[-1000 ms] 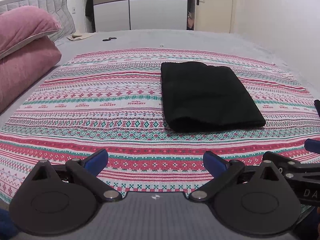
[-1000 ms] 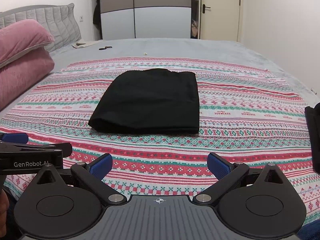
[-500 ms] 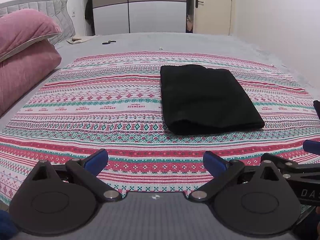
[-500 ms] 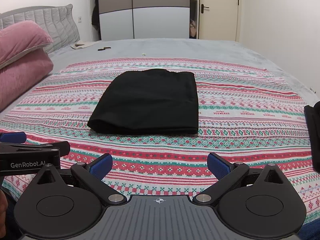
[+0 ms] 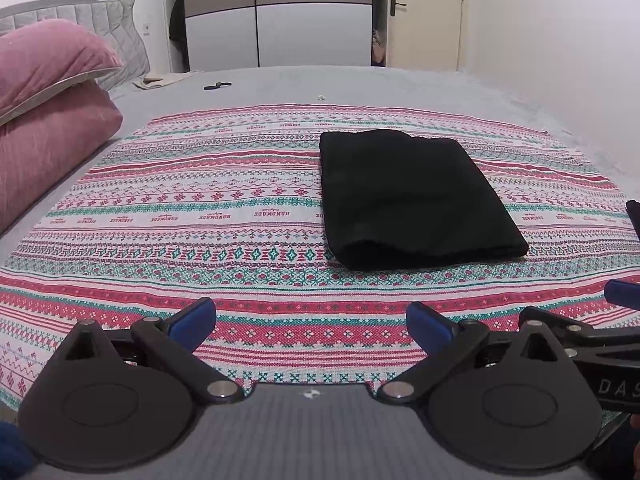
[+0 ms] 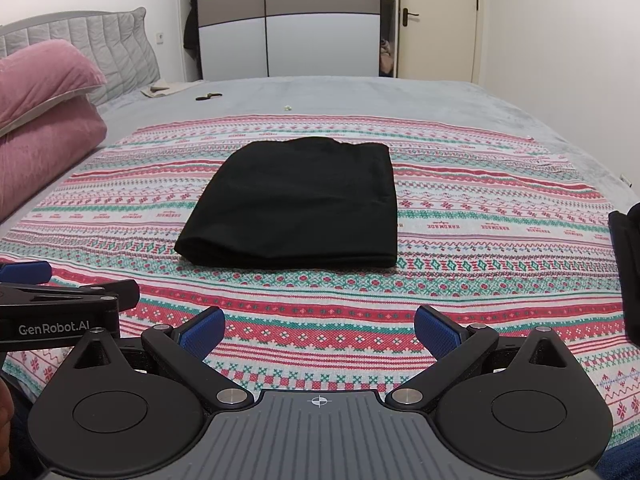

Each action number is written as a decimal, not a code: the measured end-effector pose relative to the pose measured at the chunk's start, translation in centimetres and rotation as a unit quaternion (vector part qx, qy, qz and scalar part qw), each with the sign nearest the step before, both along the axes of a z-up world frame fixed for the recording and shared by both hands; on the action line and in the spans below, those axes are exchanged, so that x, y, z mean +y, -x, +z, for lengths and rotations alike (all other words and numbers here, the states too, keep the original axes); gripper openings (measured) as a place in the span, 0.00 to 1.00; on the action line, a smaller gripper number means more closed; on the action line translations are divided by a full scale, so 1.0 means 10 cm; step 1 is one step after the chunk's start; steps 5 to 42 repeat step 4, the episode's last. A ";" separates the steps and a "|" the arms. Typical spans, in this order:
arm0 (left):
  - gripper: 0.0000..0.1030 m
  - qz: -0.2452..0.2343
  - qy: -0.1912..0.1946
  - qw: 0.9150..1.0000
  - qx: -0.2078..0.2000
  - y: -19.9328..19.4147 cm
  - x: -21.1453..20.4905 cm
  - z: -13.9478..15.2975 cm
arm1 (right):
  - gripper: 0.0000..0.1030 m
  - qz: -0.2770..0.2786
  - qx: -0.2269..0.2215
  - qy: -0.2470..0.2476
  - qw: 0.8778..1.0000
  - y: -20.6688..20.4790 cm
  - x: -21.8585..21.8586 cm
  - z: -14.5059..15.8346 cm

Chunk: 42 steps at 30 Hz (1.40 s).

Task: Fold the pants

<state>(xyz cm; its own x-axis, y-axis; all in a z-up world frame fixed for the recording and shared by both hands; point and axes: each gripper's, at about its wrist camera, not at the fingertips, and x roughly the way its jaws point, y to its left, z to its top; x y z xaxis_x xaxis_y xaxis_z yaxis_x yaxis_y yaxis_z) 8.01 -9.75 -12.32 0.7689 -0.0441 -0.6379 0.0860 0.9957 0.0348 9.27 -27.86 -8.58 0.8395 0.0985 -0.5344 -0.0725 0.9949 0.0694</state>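
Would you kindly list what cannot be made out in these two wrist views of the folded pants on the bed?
- Black pants: how many layers the fold has; the top layer hides them in both views.
- Small dark item on the grey bedcover: too small to identify.
- Dark object at the right edge of the right wrist view: cut off by the frame.
- Person's hands: hidden behind each gripper body.

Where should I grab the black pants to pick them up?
Probably at the thick near edge of the pants, coming in low from the front. That edge is a rounded fold where the layers bulge up off the blanket, so jaws can close round all of them at once. Both the left gripper and the right gripper sit open on that side.
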 end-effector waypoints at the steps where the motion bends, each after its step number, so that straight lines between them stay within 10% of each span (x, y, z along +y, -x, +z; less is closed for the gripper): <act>1: 1.00 0.000 0.000 1.000 0.001 0.00 0.00 0.00 | 0.99 0.000 0.000 0.000 1.000 0.00 0.00 0.00; 42: 1.00 0.002 0.001 1.000 0.003 -0.01 0.00 0.00 | 0.99 0.001 0.000 0.000 1.000 0.00 0.00 0.00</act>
